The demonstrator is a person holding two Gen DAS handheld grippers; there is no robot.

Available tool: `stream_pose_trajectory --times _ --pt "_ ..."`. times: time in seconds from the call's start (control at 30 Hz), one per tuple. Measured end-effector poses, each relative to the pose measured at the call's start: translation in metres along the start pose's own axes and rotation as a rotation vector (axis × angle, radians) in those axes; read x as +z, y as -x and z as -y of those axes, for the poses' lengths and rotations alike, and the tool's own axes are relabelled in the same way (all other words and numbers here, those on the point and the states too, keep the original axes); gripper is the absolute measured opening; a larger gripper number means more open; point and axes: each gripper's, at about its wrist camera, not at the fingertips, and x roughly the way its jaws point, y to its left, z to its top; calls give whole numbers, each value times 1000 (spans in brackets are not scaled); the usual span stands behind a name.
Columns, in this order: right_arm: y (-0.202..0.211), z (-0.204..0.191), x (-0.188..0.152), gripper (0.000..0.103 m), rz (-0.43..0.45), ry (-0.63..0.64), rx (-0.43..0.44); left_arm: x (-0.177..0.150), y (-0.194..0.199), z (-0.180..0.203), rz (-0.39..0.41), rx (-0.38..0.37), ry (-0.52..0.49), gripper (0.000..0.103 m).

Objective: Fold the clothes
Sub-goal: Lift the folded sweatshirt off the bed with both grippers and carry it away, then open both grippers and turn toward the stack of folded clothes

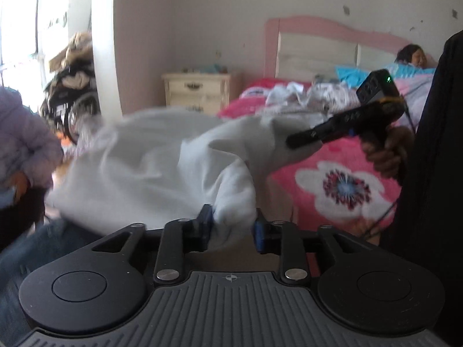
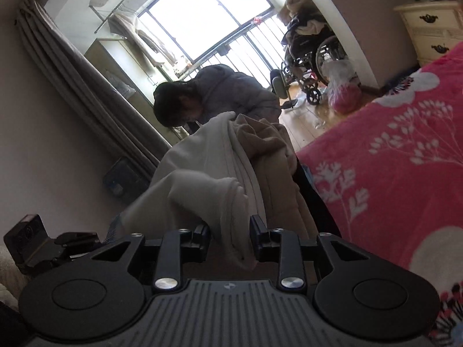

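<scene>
White soft cotton garment (image 1: 162, 156) bunched between both loosening grippers, left gripper (image 1: 231, 228) and right gripper (image 2: 230, 237); pads barely pinching, likely to slip free, sagging unfolded.

No readable text, label, brand or number shows in either view. The only sign is a small crosshair mark, a circle cut by a cross, moulded at the top centre of the ribbed grey body of the left gripper (image 1: 231, 228) and likewise on the right gripper (image 2: 230, 235). Pale markings on the black side of the other gripper in the left wrist view are too blurred to read.
</scene>
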Motion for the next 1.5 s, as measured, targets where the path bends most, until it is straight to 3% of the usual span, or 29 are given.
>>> stream_pose_trajectory --times 0.2,0.37,0.43,0.53,0.77,0.93,1.0,1.13,1.23,1.5 --pt "51 -9 -7 40 -6 6 -31 2 27 -1 -78 -57 -2 34" --pt "113 -12 2 40 136 -2 -101 38 36 -22 -26 -109 98 40" --pt "128 -16 6 45 183 -1 -114 59 29 -36 3 -119 158 41" --pt "132 -19 11 54 193 -4 -139 76 10 -37 24 -108 148 44" --pt "128 -11 44 53 131 90 -383 101 -37 -6 -40 -124 121 45" --pt "152 22 97 50 196 111 -460 172 -86 16 -20 -124 45 45" --pt "163 41 113 48 224 95 -450 200 -123 22 -12 -170 105 45" --pt "160 87 127 44 193 82 -365 205 -174 38 18 -241 171 45" --pt "133 116 123 43 116 99 -258 188 -200 40 -26 -238 182 45" --pt "37 178 112 34 -147 162 -15 173 -248 16 -172 -138 198 45"
